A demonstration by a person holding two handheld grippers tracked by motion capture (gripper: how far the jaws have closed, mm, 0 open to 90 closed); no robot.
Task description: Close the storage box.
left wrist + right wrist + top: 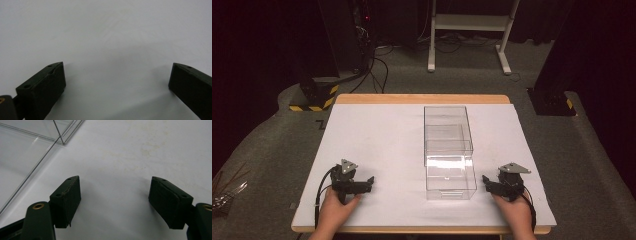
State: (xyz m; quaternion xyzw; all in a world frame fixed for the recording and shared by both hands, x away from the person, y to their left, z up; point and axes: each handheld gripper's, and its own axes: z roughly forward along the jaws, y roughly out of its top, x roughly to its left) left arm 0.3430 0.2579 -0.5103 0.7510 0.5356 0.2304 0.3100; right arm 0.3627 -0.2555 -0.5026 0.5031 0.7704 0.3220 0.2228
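A clear plastic box stands right of the middle of the white table cover, and a lower clear part juts from it toward the near edge. My left gripper rests on the cover at the near left, pointing right at the box; its jaws stand wide apart over bare white surface. At the near right, my right gripper points left toward the box. Its jaws are apart with nothing between them, and the clear box wall lies just ahead to their left.
The wooden table edge frames the white cover. Beyond it, on the grey floor, stand a white frame's legs, a black post with a yellow-striped base and another black base. Cables trail from both grippers.
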